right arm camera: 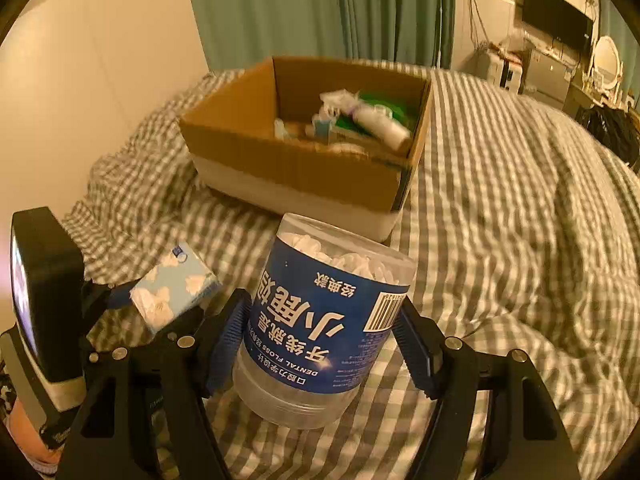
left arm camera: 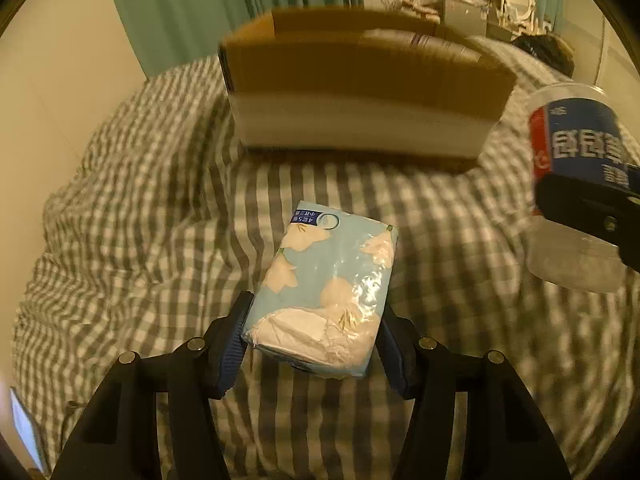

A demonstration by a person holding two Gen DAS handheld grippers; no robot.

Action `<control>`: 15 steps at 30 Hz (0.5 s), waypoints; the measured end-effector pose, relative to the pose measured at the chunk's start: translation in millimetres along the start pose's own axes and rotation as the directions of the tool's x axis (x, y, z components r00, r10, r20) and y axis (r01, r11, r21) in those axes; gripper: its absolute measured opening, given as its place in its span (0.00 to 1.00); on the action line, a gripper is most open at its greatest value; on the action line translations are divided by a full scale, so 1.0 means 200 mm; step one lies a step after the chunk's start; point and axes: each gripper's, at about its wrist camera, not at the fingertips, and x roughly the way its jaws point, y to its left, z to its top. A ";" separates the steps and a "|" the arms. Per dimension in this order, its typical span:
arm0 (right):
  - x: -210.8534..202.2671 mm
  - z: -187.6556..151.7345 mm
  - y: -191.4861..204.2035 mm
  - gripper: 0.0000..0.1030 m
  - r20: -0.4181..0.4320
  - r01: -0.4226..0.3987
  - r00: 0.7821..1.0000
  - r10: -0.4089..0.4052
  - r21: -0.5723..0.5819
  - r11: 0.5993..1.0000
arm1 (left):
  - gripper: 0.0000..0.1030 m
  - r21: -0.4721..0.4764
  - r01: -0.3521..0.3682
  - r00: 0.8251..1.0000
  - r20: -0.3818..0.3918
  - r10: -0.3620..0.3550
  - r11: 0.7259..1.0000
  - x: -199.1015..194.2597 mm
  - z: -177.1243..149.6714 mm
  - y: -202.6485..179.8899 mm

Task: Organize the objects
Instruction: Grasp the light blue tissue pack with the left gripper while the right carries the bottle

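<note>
Two grippers over a checked bed (right arm camera: pixel 500 208), each loaded. Your left gripper (left arm camera: pixel 312 332) is clamped across the near end of one tissue pack (left arm camera: pixel 328 280); your right gripper (right arm camera: pixel 324 344) is clamped on the labelled middle of one dental floss jar (right arm camera: pixel 324 320). Both are held above the bed, short of the one open cardboard box (right arm camera: pixel 296 168), which already holds several items, blurred beyond counting.

Handling, as judged: the tissue pack is light and soft, its film wrap slick, so it likely sags beyond your pads; grip nearer the middle if it droops. The jar is rigid, clear plastic, probably light, with a smooth round wall that can twist between flat pads; hold it across the label band, not the narrower base.
</note>
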 end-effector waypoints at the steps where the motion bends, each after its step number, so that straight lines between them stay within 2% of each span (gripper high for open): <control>1: -0.04 0.01 0.01 0.68 0.016 0.001 1.000 -0.001 -0.005 1.000 | 0.57 0.003 -0.005 1.000 0.020 0.005 1.000 -0.06 0.01 0.00; 7: -0.27 0.04 0.07 0.68 0.084 -0.001 0.996 0.004 -0.026 1.000 | 0.57 -0.017 -0.020 0.991 0.133 0.022 1.000 -0.35 0.08 0.02; 12: -0.46 0.07 0.09 0.68 0.152 0.009 0.988 -0.001 -0.047 0.999 | 0.57 -0.038 -0.040 0.970 0.237 0.048 0.998 -0.58 0.18 0.03; 15: -0.58 0.11 0.08 0.68 0.202 0.008 0.979 0.001 -0.045 0.999 | 0.57 -0.050 -0.024 0.960 0.278 0.037 0.998 -0.69 0.26 0.01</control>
